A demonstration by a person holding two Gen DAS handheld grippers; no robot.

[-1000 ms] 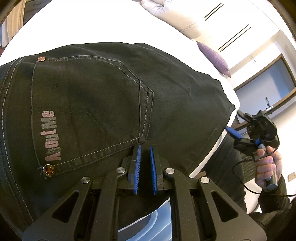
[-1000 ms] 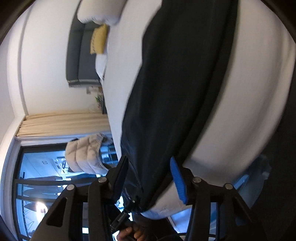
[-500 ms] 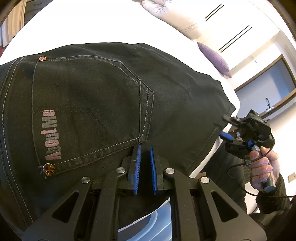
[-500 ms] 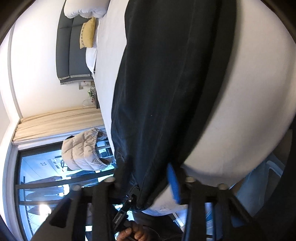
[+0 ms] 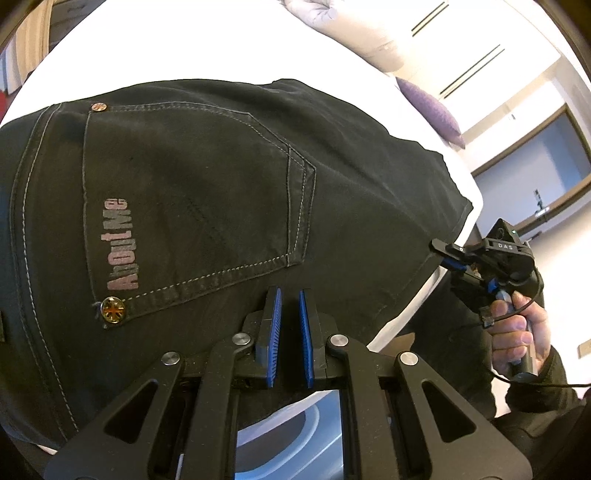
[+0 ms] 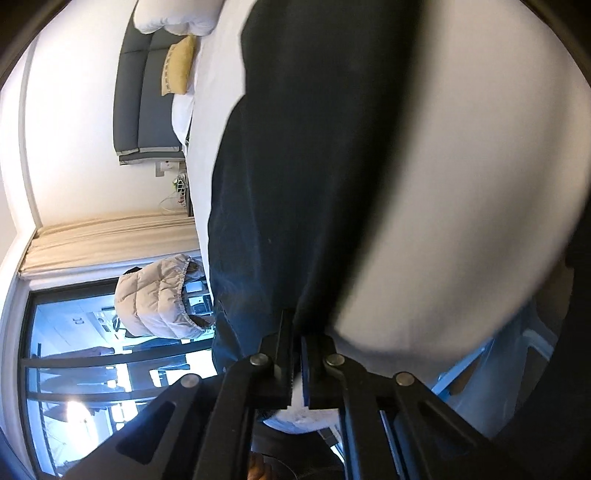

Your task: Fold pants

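Black jeans (image 5: 221, 184) lie flat on a white bed (image 5: 184, 48), back pocket up, with pink lettering and a brass rivet. My left gripper (image 5: 290, 295) sits at their near edge, blue pads close together with dark denim between them. The leg of the jeans (image 6: 295, 166) runs away from my right gripper (image 6: 297, 325). Its jaws are closing and stand almost together, pinching the near edge of the fabric at the bed's side. The left wrist view shows that right gripper (image 5: 445, 254) at the bed's right edge, held by a hand (image 5: 521, 328).
White pillows (image 5: 351, 29) and a purple cushion (image 5: 432, 107) lie at the far end of the bed. A yellow cushion (image 6: 179, 68) rests against a grey headboard (image 6: 144, 85). A beige puffer jacket (image 6: 159, 295) hangs by a large window.
The right gripper's jaws have closed from wide apart onto the jeans' edge, and it has sunk slightly toward the bed's side. The left gripper has not moved.
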